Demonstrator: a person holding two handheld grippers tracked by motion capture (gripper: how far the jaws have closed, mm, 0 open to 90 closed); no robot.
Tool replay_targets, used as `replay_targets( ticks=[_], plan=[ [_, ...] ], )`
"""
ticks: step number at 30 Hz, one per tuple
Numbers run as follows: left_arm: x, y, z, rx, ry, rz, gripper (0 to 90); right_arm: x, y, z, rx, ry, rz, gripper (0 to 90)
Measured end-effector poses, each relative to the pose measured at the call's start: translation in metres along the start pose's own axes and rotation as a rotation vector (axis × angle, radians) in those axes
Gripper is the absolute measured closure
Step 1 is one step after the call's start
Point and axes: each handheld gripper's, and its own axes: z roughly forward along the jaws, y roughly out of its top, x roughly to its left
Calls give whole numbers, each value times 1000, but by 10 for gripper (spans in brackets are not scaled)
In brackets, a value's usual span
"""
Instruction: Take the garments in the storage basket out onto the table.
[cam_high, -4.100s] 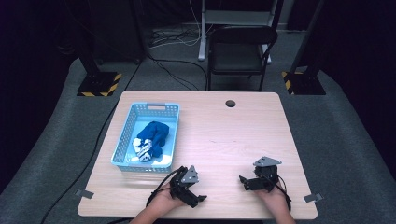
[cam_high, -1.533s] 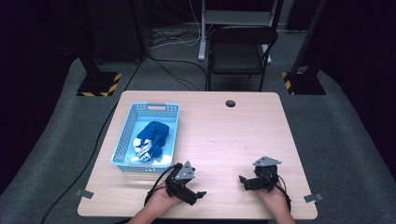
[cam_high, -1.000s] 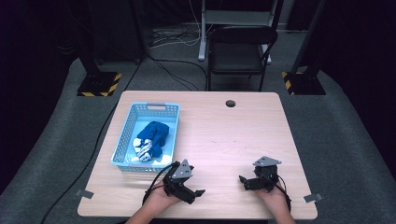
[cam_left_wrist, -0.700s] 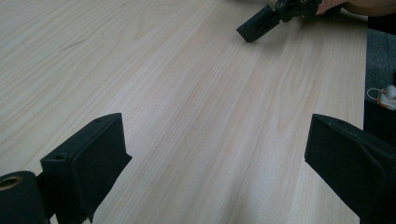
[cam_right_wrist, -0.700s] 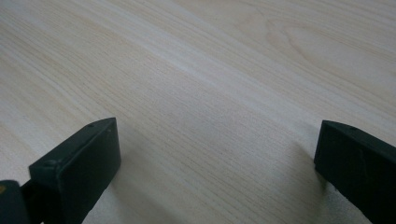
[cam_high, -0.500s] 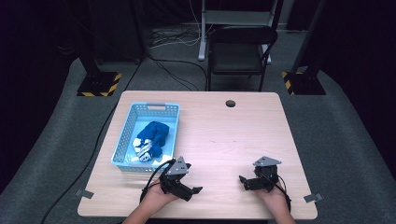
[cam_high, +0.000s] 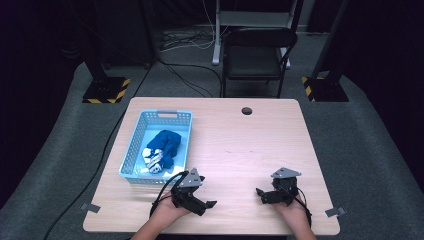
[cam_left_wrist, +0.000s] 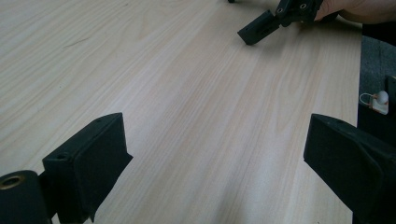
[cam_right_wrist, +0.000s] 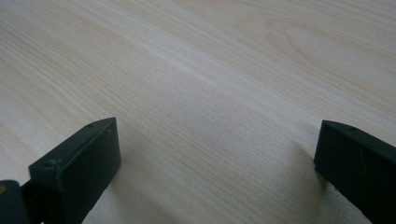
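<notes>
My left gripper (cam_high: 206, 204) rests near the table's front edge, held in a hand, jaws pointing right and wide open. In the left gripper view (cam_left_wrist: 215, 140) only bare wood lies between the jaws. My right gripper (cam_high: 260, 193) sits at the front right, pointing left, also open and empty (cam_right_wrist: 217, 144). One of its jaws shows again as the other gripper (cam_left_wrist: 261, 28) far off in the left gripper view. A light blue basket (cam_high: 131, 145) stands at the table's left with a dark blue cloth (cam_high: 165, 142) and a white item (cam_high: 152, 162) inside.
The wooden table (cam_high: 240, 145) has a round cable hole (cam_high: 246, 110) near its far edge. A black chair (cam_high: 257, 55) stands behind the table. Cables trail from the left gripper off the front edge. Tape tabs (cam_high: 334, 212) mark the front corners.
The left gripper has drifted a little to the left and turned slightly. The right gripper and the basket have stayed put.
</notes>
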Motion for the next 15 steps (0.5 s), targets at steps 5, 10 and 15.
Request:
replay_targets(
  ticks=[5, 10, 15],
  plan=[
    [0, 2, -3, -12, 3, 0, 56, 0, 0, 0, 0, 0, 0, 0],
    [1, 3, -8, -29, 4, -7, 57, 0, 0, 0, 0, 0, 0, 0],
    [2, 6, -13, -49, 3, -10, 57, 0, 0, 0, 0, 0, 0, 0]
  ],
)
